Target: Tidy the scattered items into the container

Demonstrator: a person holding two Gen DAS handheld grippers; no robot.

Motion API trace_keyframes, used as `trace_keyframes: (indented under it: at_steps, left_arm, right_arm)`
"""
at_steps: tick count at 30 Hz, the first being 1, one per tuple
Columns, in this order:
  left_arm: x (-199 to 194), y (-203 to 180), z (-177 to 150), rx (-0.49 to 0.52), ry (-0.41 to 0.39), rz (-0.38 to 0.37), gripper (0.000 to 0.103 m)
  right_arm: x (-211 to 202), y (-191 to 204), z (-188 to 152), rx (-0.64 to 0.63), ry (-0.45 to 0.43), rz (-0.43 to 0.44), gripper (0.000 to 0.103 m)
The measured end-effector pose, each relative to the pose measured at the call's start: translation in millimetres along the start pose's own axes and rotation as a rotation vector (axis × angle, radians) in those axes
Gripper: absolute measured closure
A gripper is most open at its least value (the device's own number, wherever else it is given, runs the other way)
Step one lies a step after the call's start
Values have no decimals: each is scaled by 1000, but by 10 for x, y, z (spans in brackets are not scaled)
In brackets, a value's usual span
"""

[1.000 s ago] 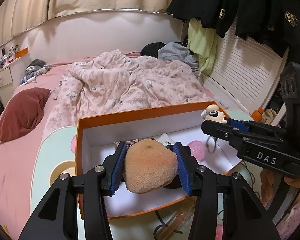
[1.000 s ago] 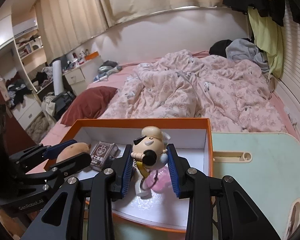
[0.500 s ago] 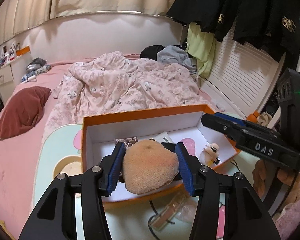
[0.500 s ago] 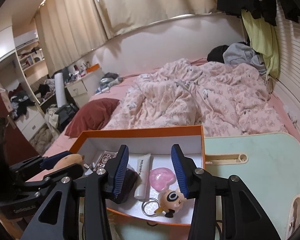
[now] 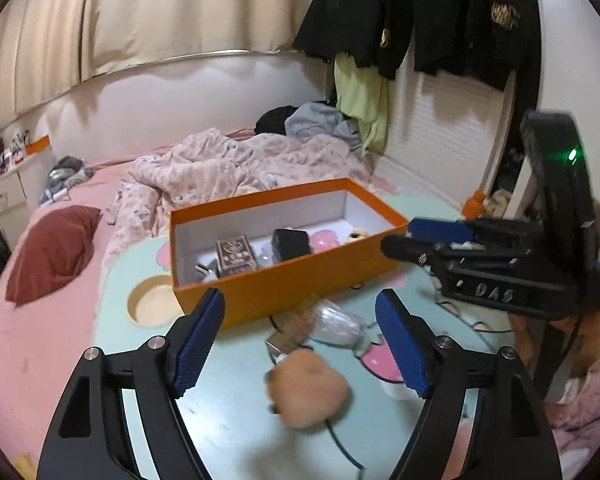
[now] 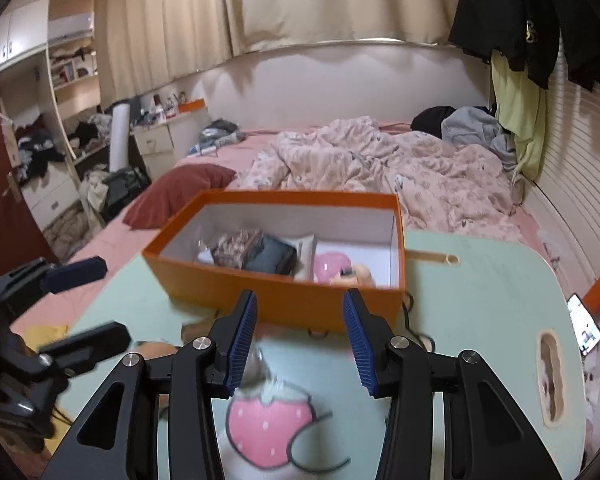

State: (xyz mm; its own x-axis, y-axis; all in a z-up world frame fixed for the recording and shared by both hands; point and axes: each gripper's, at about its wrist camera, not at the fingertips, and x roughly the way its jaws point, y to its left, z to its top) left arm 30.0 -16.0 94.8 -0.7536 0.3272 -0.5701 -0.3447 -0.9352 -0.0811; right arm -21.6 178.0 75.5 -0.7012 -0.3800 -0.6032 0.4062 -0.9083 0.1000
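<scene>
- The orange box stands open on the pale green table, white inside, its far side toward the bed
- In the box, from left to right: a patterned card pack standing near the left end, a black pouch beside it, a white tube partly seen behind the pouch, a pink round thing, and a small figure at the near right corner, blurred
- Something small and metallic lies at the box's near left corner; too blurred to name
- The left gripper stands wide apart, its jaws having just been opening; nothing is between the blue pads
- The tan plush is outside the box, on the table near the left gripper, below and between its fingers, touching neither; it is blurred
- A clear plastic wrapper lies on the table between the plush and the box's near wall
- The right gripper is partly apart with nothing between its pads, aimed at the box's near wall; its jaws have just been opening
- A pink strawberry print shows on the table under the right gripper
- A black cable trails on the table by the box's near right corner
</scene>
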Motion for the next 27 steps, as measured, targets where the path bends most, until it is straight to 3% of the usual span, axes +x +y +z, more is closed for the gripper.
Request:
trace_keyframes:
  at_steps: [9,14,19,21,22,24,27]
  left_arm:
    - [-19,-107,-279,20,46,4,25]
    - [304,30,-416,-21,149,22,25]
    - [499,-4,-463,-27,195,-42,25]
    - [582,-20,-501,-26,237,-44,43]
    - [581,-44,-514,-8,228,-1,53]
    - [563,-62,-510,11,232,8,54]
    - [382,-142,-325,96,151,58,54]
  right_arm:
    - [9,-4,-322,-8,62,-24,59]
    - [12,-36,-334,9,63,-9,59]
    - [-39,-87,-321,30,51,-12,59]
    - [-59,-125,-309,46,45,-11,59]
    - [-68,-143,-304,53,42,-11,59]
    - [-80,-175,-289,61,36,-13,59]
    - [-78,-196,-272,67,33,-15,59]
